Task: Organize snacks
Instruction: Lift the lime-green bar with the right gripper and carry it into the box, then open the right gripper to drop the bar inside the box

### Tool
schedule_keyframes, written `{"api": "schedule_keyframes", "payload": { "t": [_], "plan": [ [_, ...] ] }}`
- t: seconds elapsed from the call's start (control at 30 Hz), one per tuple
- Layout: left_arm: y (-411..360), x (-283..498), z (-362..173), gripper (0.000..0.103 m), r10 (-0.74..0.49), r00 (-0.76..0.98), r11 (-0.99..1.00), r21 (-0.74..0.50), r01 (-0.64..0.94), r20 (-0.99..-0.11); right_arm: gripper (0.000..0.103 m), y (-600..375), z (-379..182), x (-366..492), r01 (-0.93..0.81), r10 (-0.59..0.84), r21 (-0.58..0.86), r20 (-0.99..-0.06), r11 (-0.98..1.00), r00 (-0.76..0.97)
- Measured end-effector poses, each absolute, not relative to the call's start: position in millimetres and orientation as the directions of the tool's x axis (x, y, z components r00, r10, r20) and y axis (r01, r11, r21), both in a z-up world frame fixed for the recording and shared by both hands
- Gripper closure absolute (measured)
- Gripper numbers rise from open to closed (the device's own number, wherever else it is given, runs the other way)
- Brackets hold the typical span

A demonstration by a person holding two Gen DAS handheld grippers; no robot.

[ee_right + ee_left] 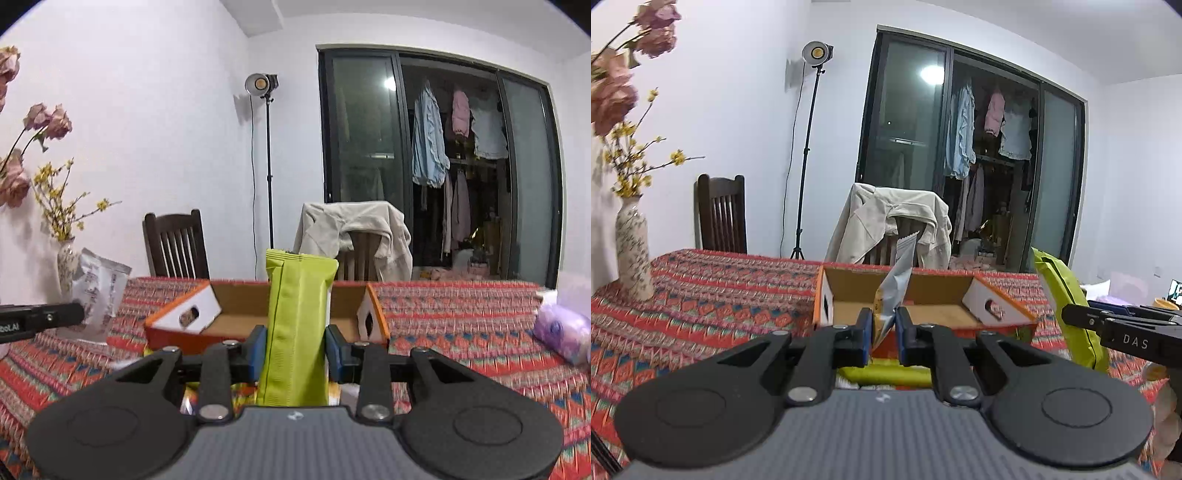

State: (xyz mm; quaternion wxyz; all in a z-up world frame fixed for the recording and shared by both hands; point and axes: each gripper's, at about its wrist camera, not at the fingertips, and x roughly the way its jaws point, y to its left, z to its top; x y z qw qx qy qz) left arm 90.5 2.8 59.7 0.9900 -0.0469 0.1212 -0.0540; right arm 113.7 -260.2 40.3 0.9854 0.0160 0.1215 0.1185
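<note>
My left gripper point(884, 328) is shut on a silver snack packet point(895, 284) that stands up between its blue pads, just in front of an open cardboard box point(934, 319) with orange and white sides. My right gripper point(295, 349) is shut on a green snack bag point(299, 325), held upright before the same box point(240, 321). The green bag point(1067, 299) and right gripper also show at the right of the left wrist view. The silver packet point(98, 288) shows at the left of the right wrist view. More green and yellow packets point(886, 374) lie below the left gripper.
A patterned red tablecloth point(713, 295) covers the table. A vase of flowers point(631, 251) stands at the far left. Two chairs point(177, 243) stand behind the table, one draped with a beige jacket point(354, 229). A purple pack point(563, 332) lies at the right.
</note>
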Motion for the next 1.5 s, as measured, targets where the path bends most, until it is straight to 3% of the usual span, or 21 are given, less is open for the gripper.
{"api": "schedule_keyframes", "payload": {
  "t": [0.47, 0.8, 0.97, 1.2, 1.23, 1.27, 1.3, 1.33, 1.37, 1.43, 1.5],
  "plan": [
    [-15, 212, 93, 0.089, -0.092, 0.965, 0.99, -0.131, 0.061, -0.246, 0.07, -251, 82, 224, -0.201, 0.216, 0.09, -0.212, 0.975, 0.953],
    [-7, 278, 63, 0.089, -0.03, 0.954, 0.986, -0.163, -0.019, -0.298, 0.07, -252, 41, 311, -0.143, 0.177, 0.131, -0.303, 0.981, 0.936],
    [-1, 294, 46, 0.089, -0.023, 0.935, 0.987, -0.155, -0.034, -0.353, 0.07, -252, 23, 328, -0.153, 0.195, 0.14, -0.363, 0.978, 0.911],
    [4, 294, 38, 0.086, -0.034, 0.933, 0.985, -0.169, -0.029, -0.358, 0.067, -252, 11, 332, -0.153, 0.198, 0.139, -0.42, 0.978, 0.885],
    [5, 292, 38, 0.077, -0.033, 0.935, 0.986, -0.167, -0.028, -0.354, 0.063, -253, 10, 332, -0.153, 0.199, 0.141, -0.422, 0.978, 0.884],
    [4, 291, 38, 0.057, -0.03, 0.936, 0.985, -0.168, -0.031, -0.349, 0.057, -253, 10, 331, -0.153, 0.201, 0.145, -0.42, 0.978, 0.885],
    [5, 289, 38, 0.043, -0.02, 0.939, 0.985, -0.169, -0.041, -0.343, 0.04, -254, 11, 329, -0.156, 0.206, 0.15, -0.419, 0.976, 0.885],
    [3, 288, 38, 0.012, -0.003, 0.942, 0.984, -0.171, -0.058, -0.337, 0.022, -255, 12, 328, -0.157, 0.208, 0.155, -0.411, 0.975, 0.888],
    [5, 285, 38, 0.0, 0.023, 0.947, 0.981, -0.175, -0.083, -0.32, 0.016, -255, 12, 324, -0.159, 0.21, 0.157, -0.4, 0.975, 0.892],
    [6, 279, 40, 0.0, 0.034, 0.957, 0.981, -0.174, -0.087, -0.287, 0.001, -255, 14, 319, -0.166, 0.216, 0.158, -0.384, 0.973, 0.898],
    [6, 276, 41, 0.0, 0.033, 0.959, 0.979, -0.182, -0.087, -0.283, 0.0, -255, 14, 315, -0.168, 0.217, 0.16, -0.375, 0.973, 0.901]
  ]
}}
